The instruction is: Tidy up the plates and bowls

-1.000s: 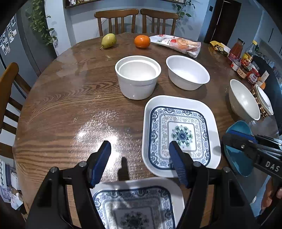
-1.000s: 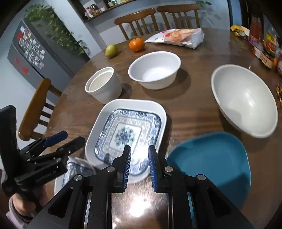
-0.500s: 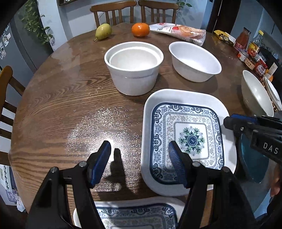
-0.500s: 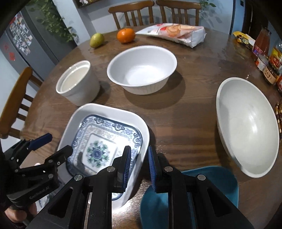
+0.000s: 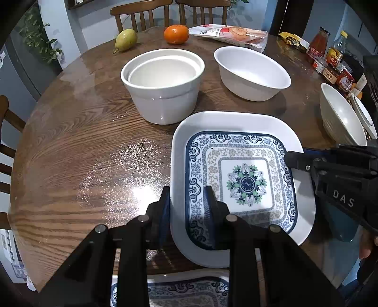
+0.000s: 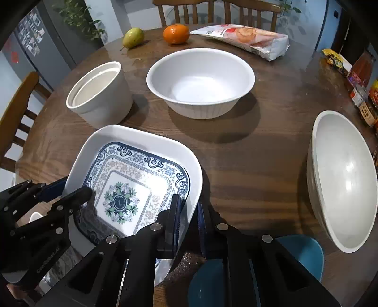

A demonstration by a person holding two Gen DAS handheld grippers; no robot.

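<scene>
A square white plate with a blue pattern (image 5: 245,181) lies on the round wooden table; it also shows in the right wrist view (image 6: 132,179). My left gripper (image 5: 187,205) is shut on the plate's left rim. My right gripper (image 6: 187,212) is shut on its right rim. A second patterned plate (image 5: 189,290) lies near the table edge below the left gripper. A teal plate (image 6: 300,250) lies under the right gripper. A deep white bowl (image 5: 163,82), a wide white bowl (image 5: 252,73) and a large white bowl (image 6: 342,179) stand beyond.
A pear (image 5: 126,42), an orange (image 5: 176,34) and a snack bag (image 5: 231,35) lie at the far edge. Sauce bottles and jars (image 5: 330,61) crowd the right side. Wooden chairs (image 5: 141,14) stand behind the table and on the left.
Both grippers moved forward to the patterned plate. The left gripper went from open to shut on its left rim; the right one now clamps the right rim.
</scene>
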